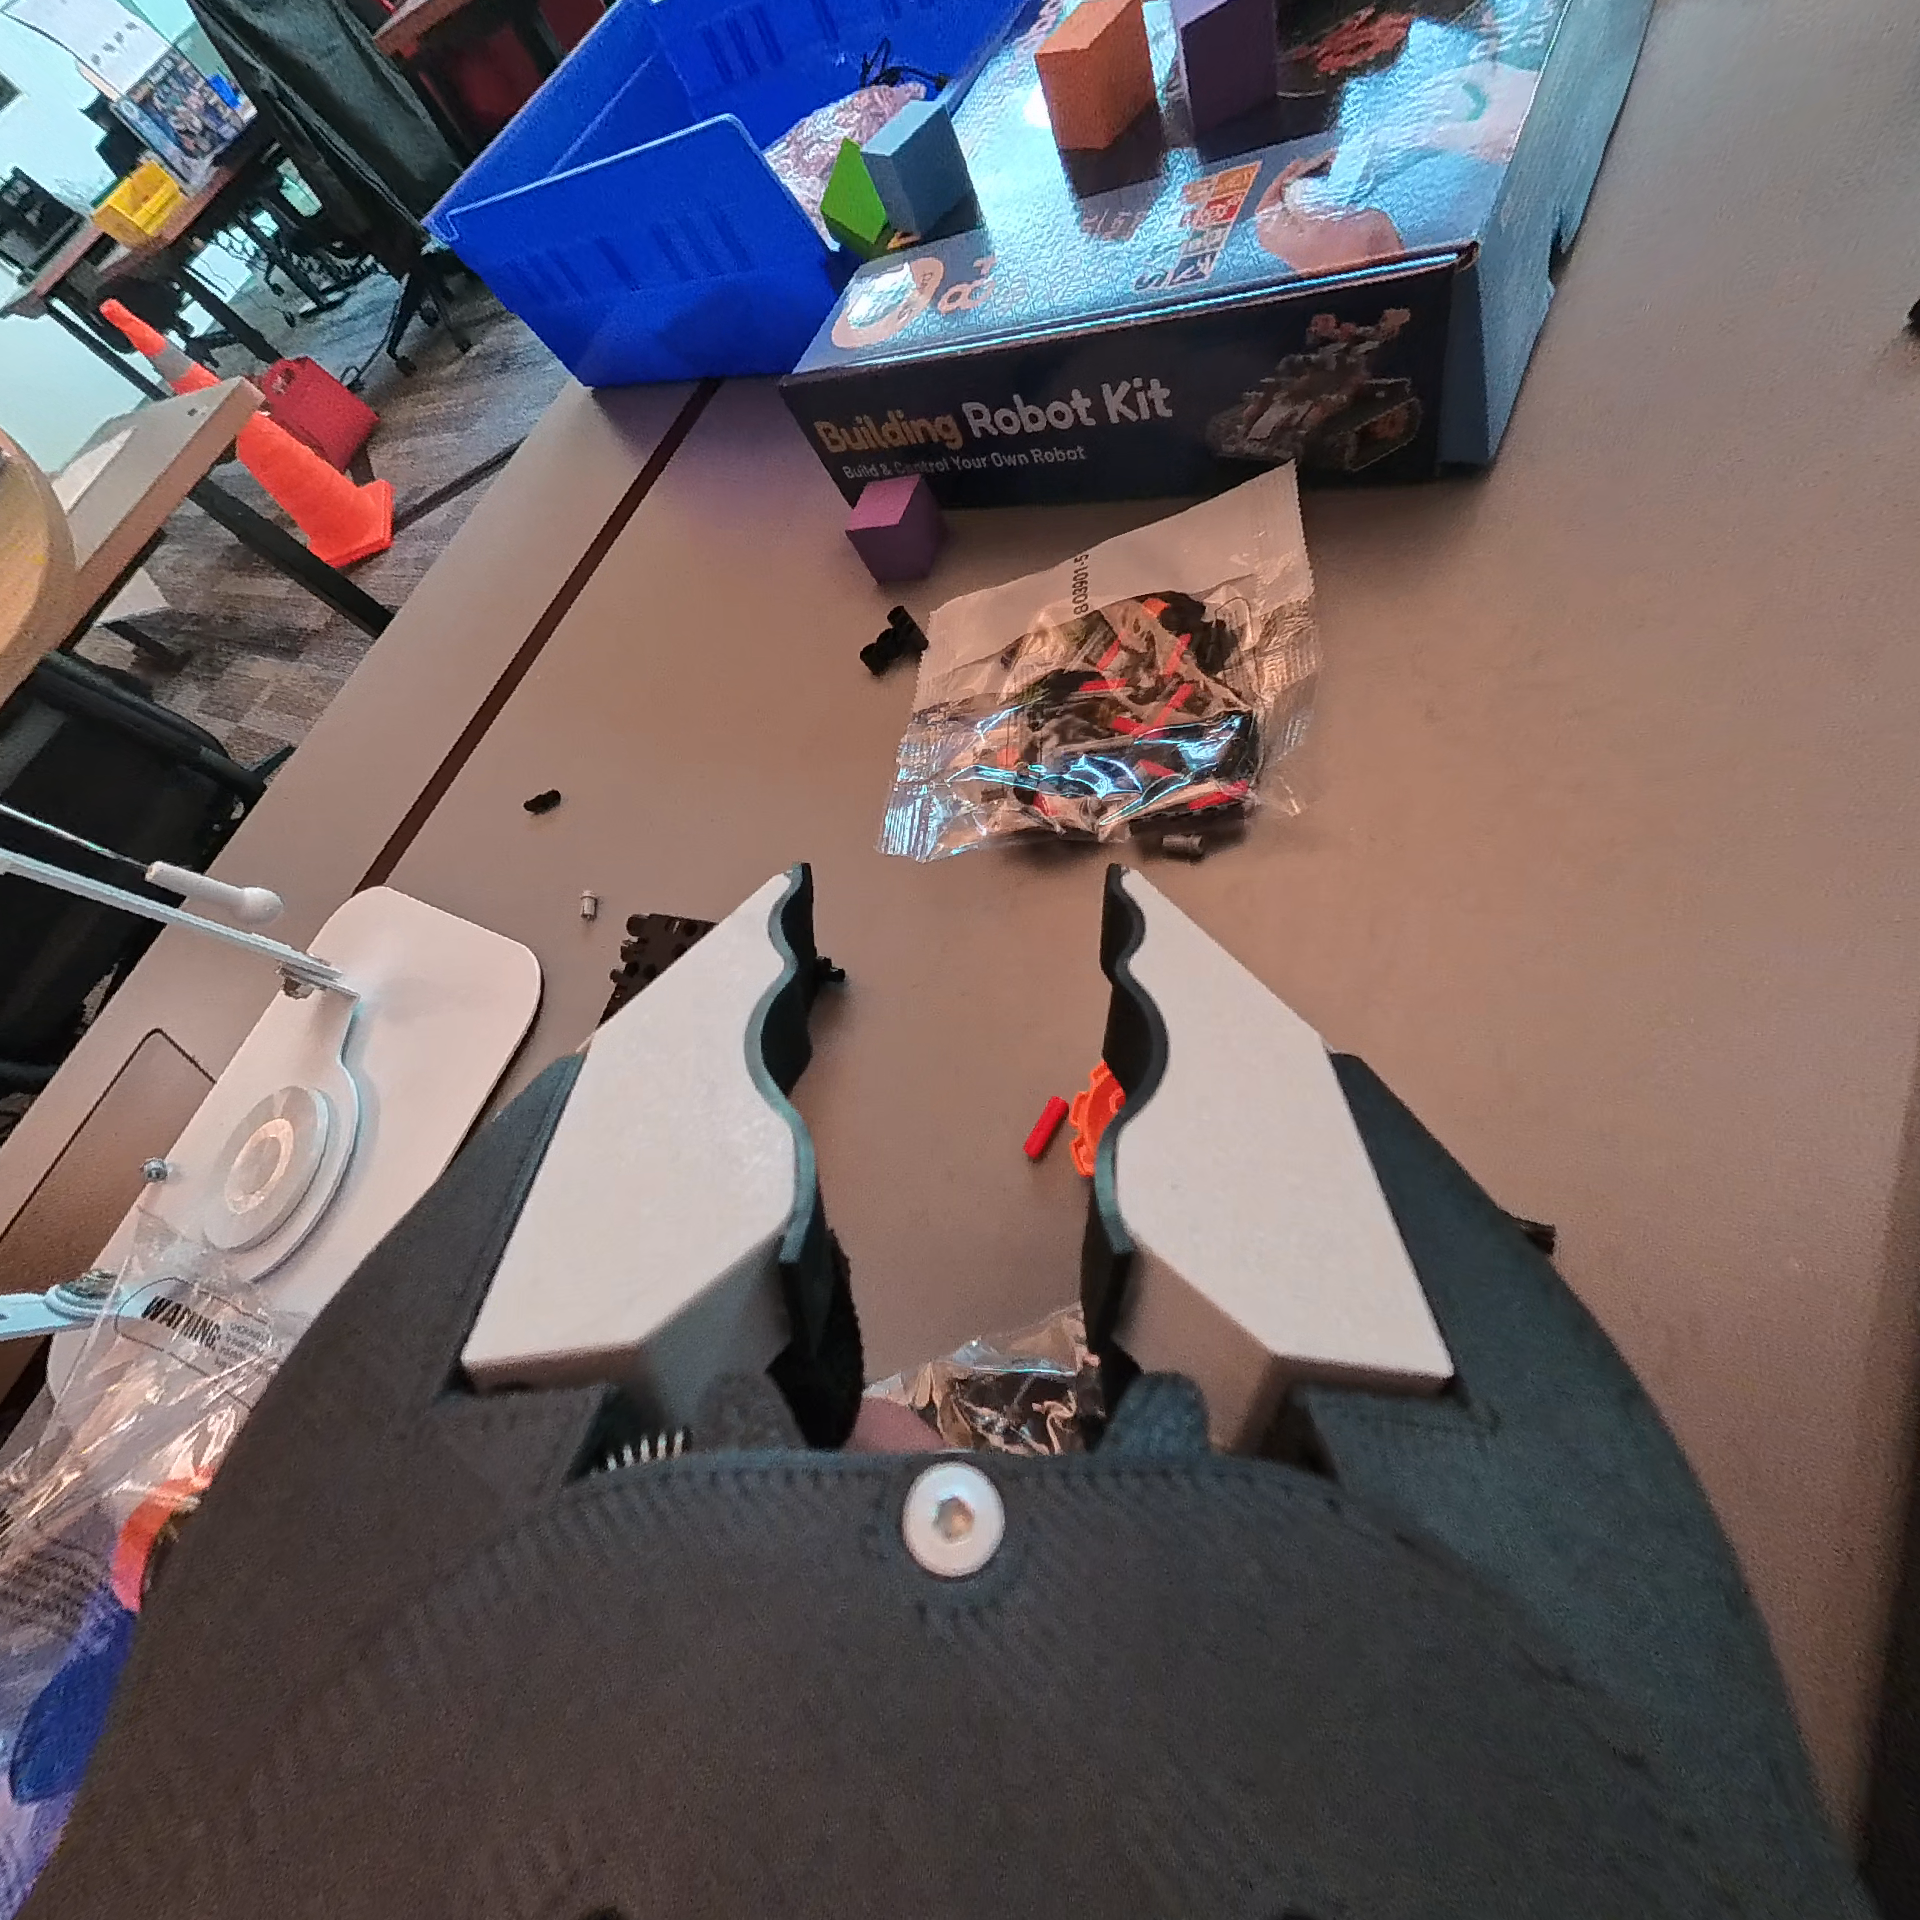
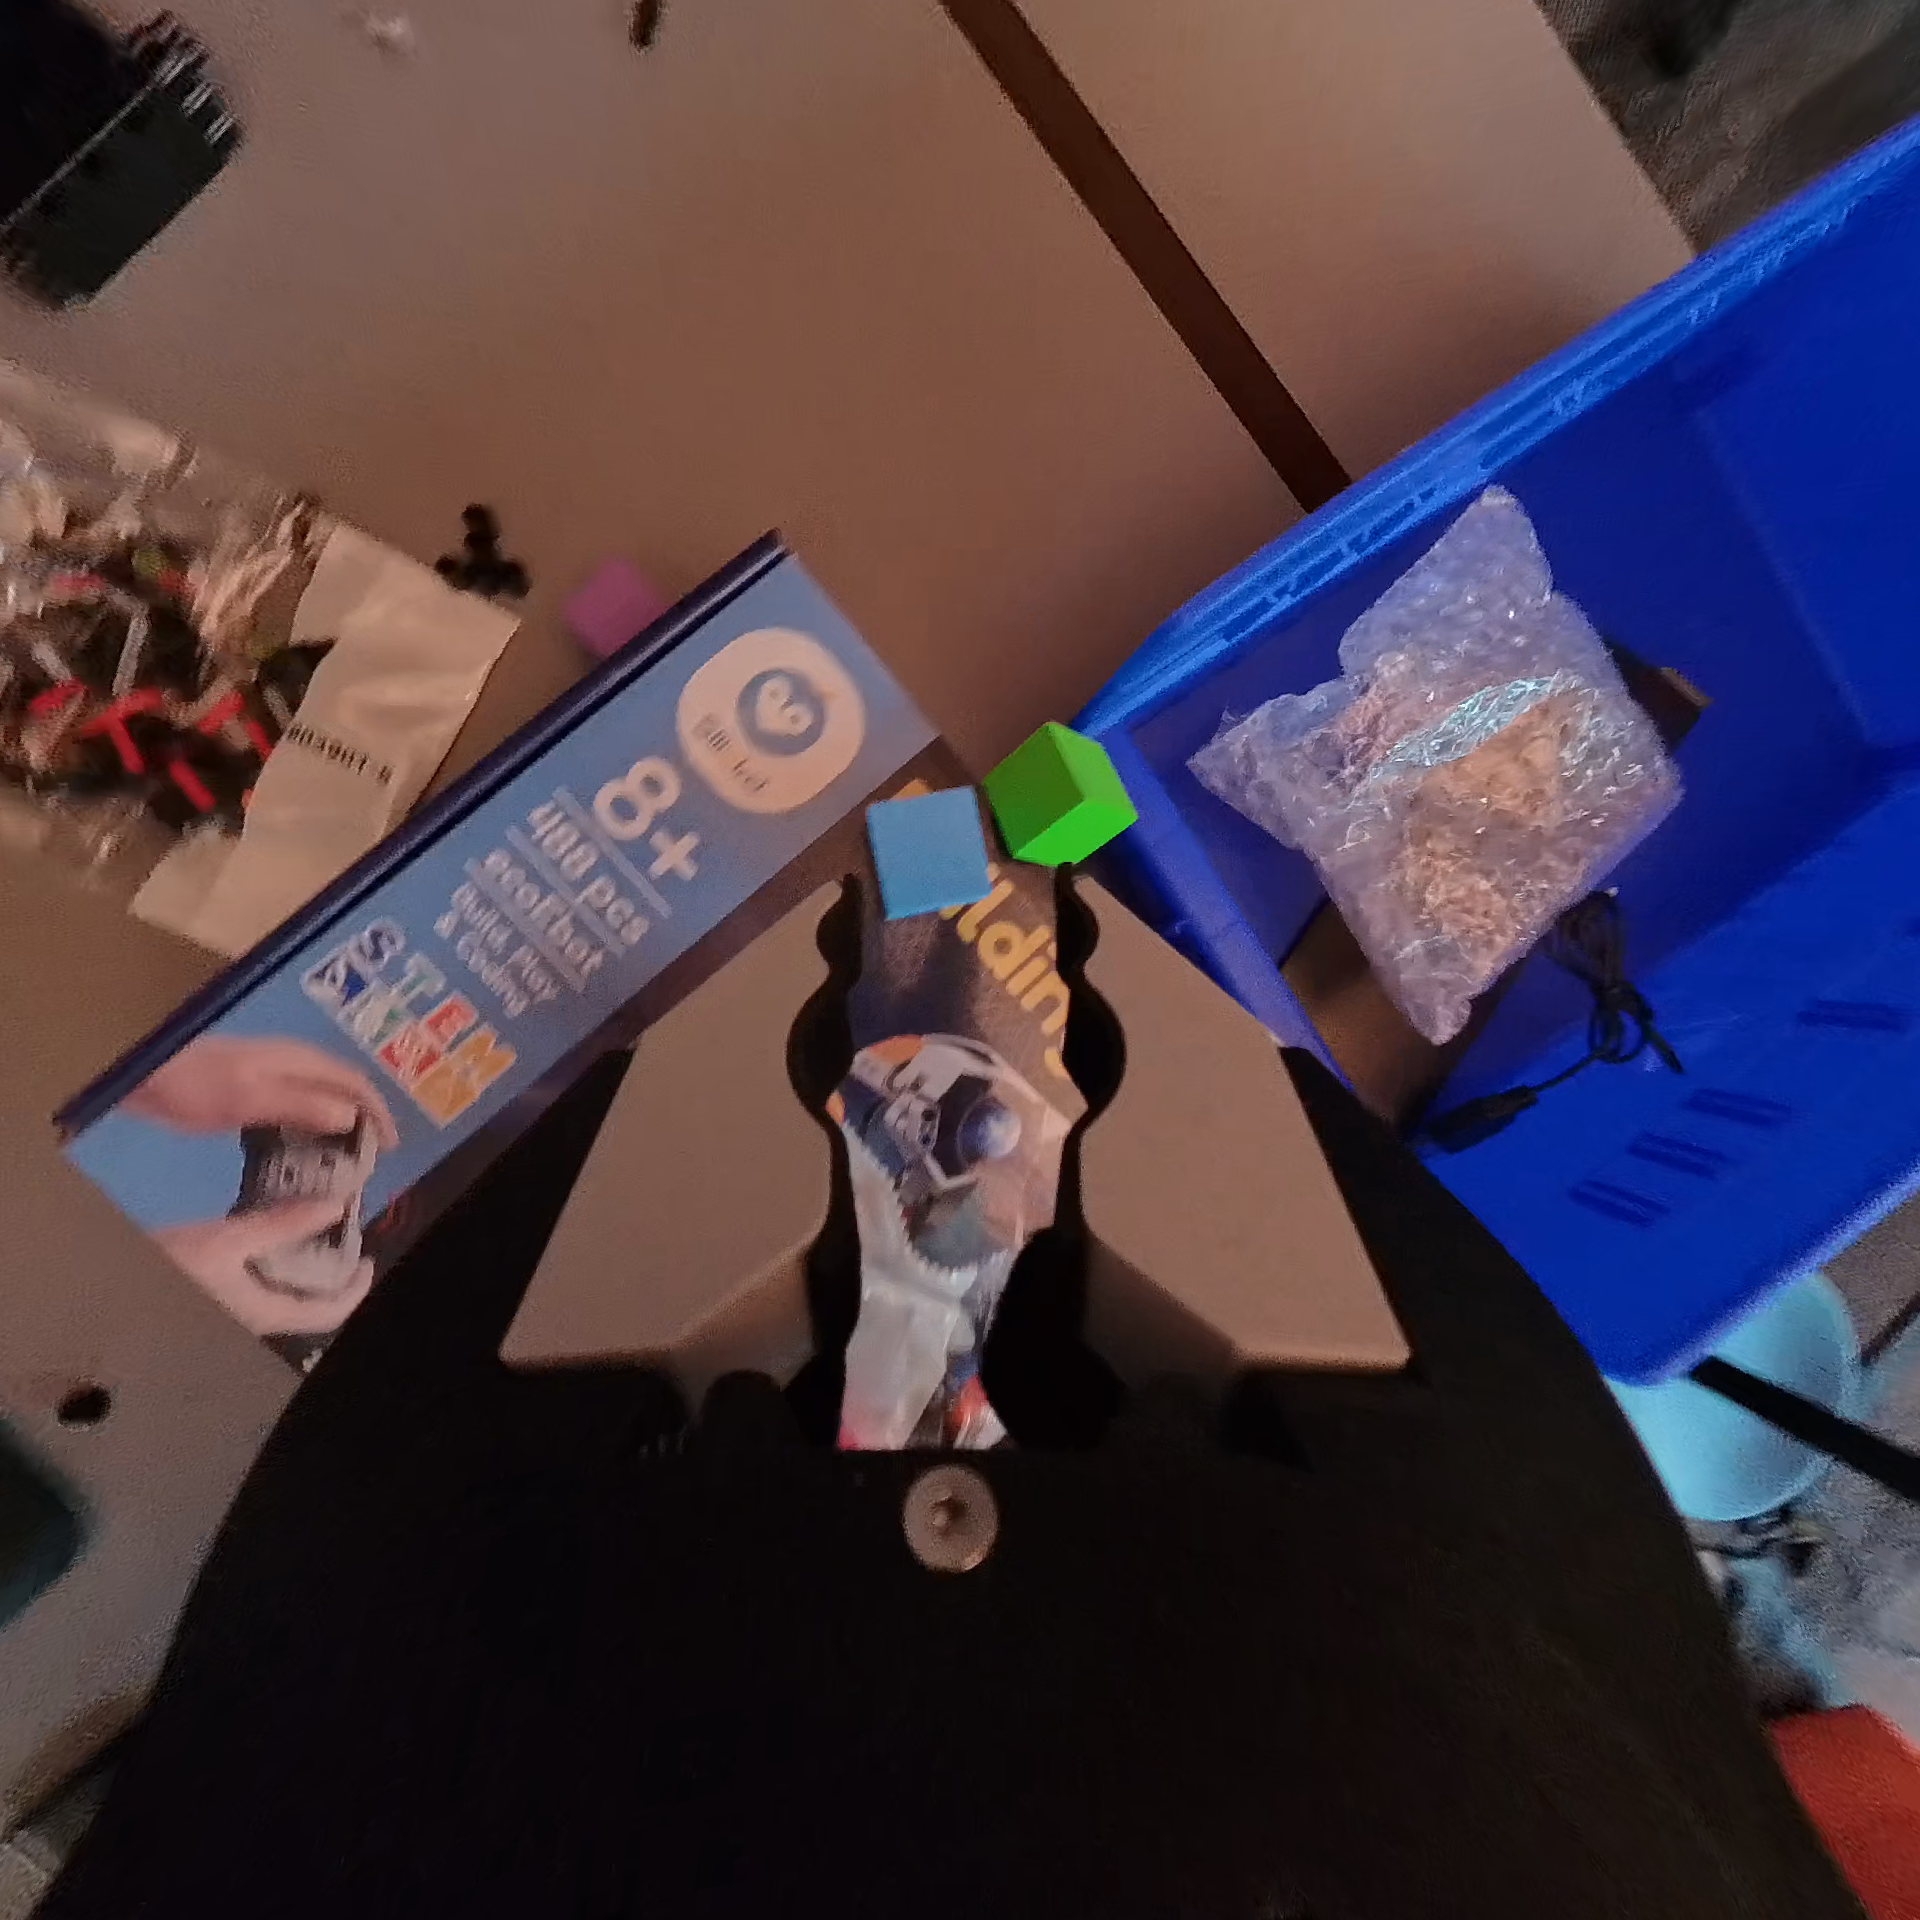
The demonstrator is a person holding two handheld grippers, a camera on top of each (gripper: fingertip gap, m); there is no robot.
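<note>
My left gripper [image 1: 956, 904] is open and empty, low over the brown table [image 1: 1558, 935]. A small red pin [image 1: 1044, 1125] and an orange gear [image 1: 1096, 1122] lie on the table between its fingers. A clear bag of black and red parts [image 1: 1112, 717] lies just ahead. My right gripper [image 2: 956, 888] is open above a robot kit box [image 2: 540, 894]. A light blue cube [image 2: 928, 852] sits on the box right at its fingertips, nearer the left one. A green cube [image 2: 1060, 795] is wedged between the box and the blue bin [image 2: 1766, 520].
In the left wrist view the box [image 1: 1143, 416] carries orange [image 1: 1091, 83], purple [image 1: 1226, 62] and blue-grey [image 1: 920, 166] blocks. A purple cube [image 1: 894, 530] sits before it. A white stand base [image 1: 343, 1091] and plastic bag [image 1: 156, 1351] lie left. The bin holds bubble wrap [image 2: 1455, 748] and a cable [image 2: 1600, 997]. There is about 30 cm between the tips of the two grippers. My right gripper is the nearer one to the green cube [image 2: 1060, 795]: about 5 cm, against 35 cm.
</note>
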